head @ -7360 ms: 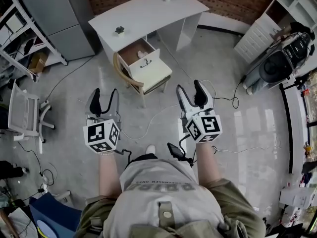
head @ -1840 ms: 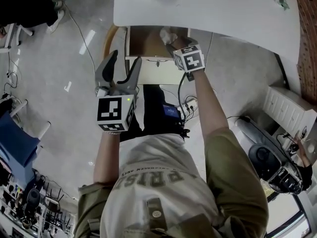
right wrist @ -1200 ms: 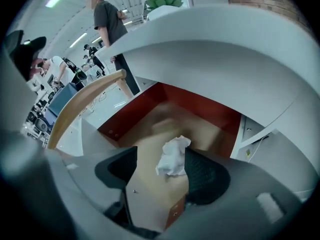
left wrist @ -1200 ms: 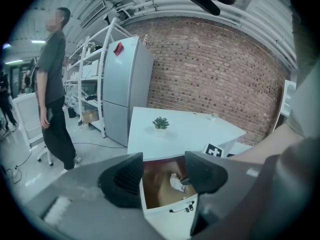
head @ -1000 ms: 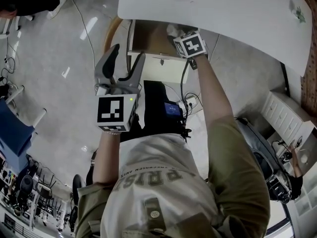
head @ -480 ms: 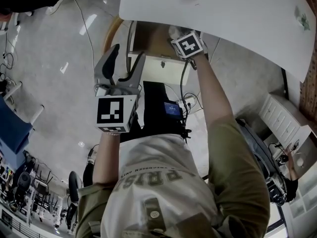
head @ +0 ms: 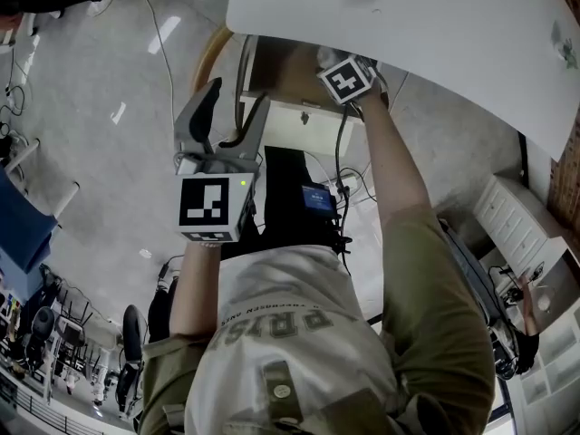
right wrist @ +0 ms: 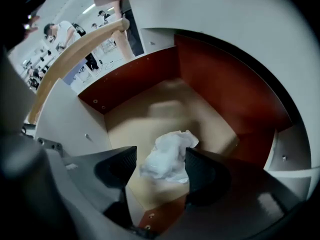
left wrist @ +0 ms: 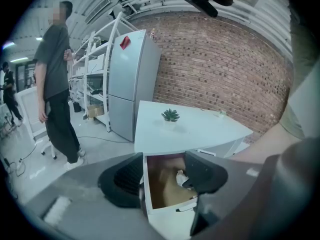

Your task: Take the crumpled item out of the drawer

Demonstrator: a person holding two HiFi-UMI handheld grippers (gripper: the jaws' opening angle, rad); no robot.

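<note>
The crumpled item (right wrist: 167, 156) is a white paper wad lying on the tan floor of the open drawer (right wrist: 150, 109). My right gripper (right wrist: 160, 170) is down inside the drawer, open, with the wad between its two black jaws and close to the right-hand one. In the head view only its marker cube (head: 346, 78) shows at the drawer (head: 276, 71), with a bit of the wad (head: 324, 54) beside it. My left gripper (head: 234, 107) hangs open and empty in front of the drawer front (head: 299, 123). Its own view shows the left gripper (left wrist: 162, 176) framing the drawer (left wrist: 160, 189).
The drawer hangs under a white desk (head: 435, 25) that carries a small green plant (left wrist: 170, 115). A wooden chair back (head: 210, 48) curves left of the drawer. A person (left wrist: 55, 84) stands at the left near a grey fridge (left wrist: 131, 84). Cables (head: 340, 184) lie on the floor.
Over the last two seconds my right gripper has reached further into the drawer and now straddles the wad. The left gripper has stayed open in about the same place.
</note>
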